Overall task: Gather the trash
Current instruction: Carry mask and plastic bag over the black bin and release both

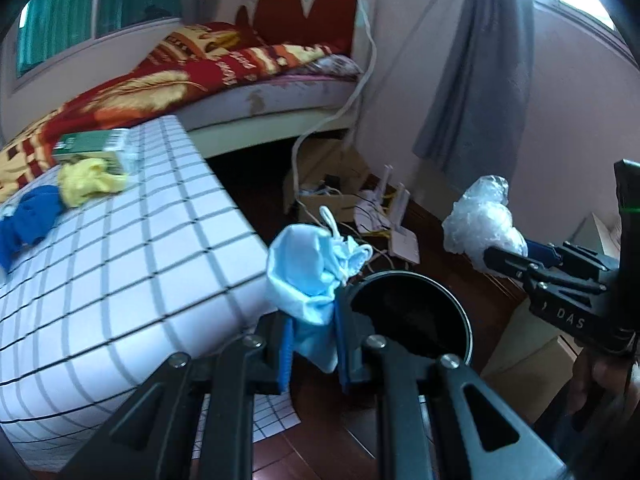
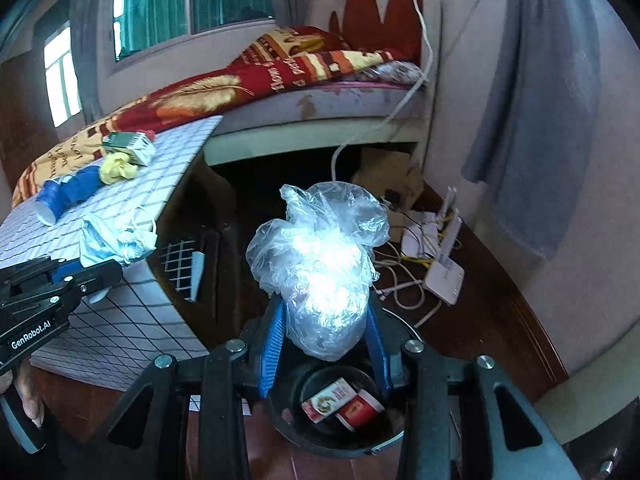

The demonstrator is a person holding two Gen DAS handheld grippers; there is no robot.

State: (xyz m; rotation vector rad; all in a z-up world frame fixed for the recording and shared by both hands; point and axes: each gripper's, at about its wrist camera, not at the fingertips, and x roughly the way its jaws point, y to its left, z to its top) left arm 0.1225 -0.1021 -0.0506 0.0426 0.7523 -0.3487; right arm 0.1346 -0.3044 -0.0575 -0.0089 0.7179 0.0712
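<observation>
The crumpled blue face mask (image 1: pixel 308 264) is pinched between the two blue pads of the left gripper (image 1: pixel 312 344), whose fingers are pulled in narrow around it. In the left wrist view the mask hangs at the rim of the round black trash bin (image 1: pixel 420 312), which sits on the dark wood floor at about 5 o'clock from the mask. The right gripper (image 2: pixel 326 340) squeezes a shiny wad of clear plastic bag (image 2: pixel 320 268) between its blue fingers, right above the bin (image 2: pixel 288 420). Down inside the bin lie a small white and red box (image 2: pixel 328 400) and a red packet (image 2: pixel 358 412), touching each other. At 9 o'clock from the bin stands a low table with a white checked cloth (image 1: pixel 120 248). On it rest a yellow crumpled wad (image 1: pixel 88 180), a blue paper cup (image 2: pixel 50 200) on its side, and a green and white carton (image 1: pixel 92 148). Behind the table is a bed with a red and yellow blanket (image 1: pixel 192 68). At 1 o'clock from the bin, white routers (image 2: pixel 444 268) and tangled cables sit on the floor near a grey curtain (image 1: pixel 480 80).
</observation>
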